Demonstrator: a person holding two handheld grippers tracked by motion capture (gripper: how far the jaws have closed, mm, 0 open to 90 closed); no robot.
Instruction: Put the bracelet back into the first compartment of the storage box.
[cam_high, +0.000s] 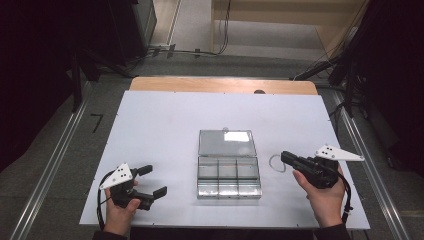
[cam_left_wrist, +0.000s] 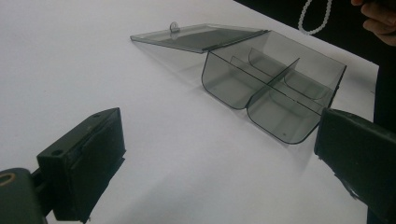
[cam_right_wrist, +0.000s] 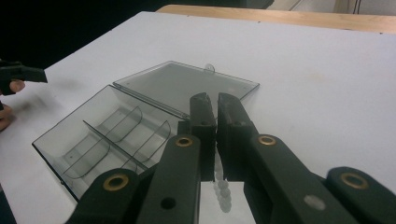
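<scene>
White tabletop (cam_high: 165, 130) runs under everything you have to work with, a wooden strip along its far edge and dark floor around it. At its middle sits the smoky clear plastic organiser box (cam_high: 229, 177), lid (cam_high: 226, 143) thrown back flat on the far side, its compartments bare as far as the pictures show.

Your right gripper (cam_high: 286, 158) is down at the white bead bracelet (cam_high: 276, 163), which lies on the table just beside the box's right side. In the right gripper view the jaws stand almost together, with a short run of beads (cam_right_wrist: 222, 189) showing in the thin gap below them, so you look to have the strand pinched, though whether it has left the table I cannot tell.

Your left gripper (cam_high: 152, 181) waits well apart on the left of the box, jaws spread wide and holding nothing; its own view looks across bare table at the open compartments (cam_left_wrist: 275, 88).

By my reading you are at the pick-up: bracelet gripped, box ready. Next calls for a straight lift, so that the loop hangs free, then a short carry leftward over the near wall and a release into one compartment. Watch the dangling part, which could drape over a divider. If the box slides, bring your left gripper in to steady its side
</scene>
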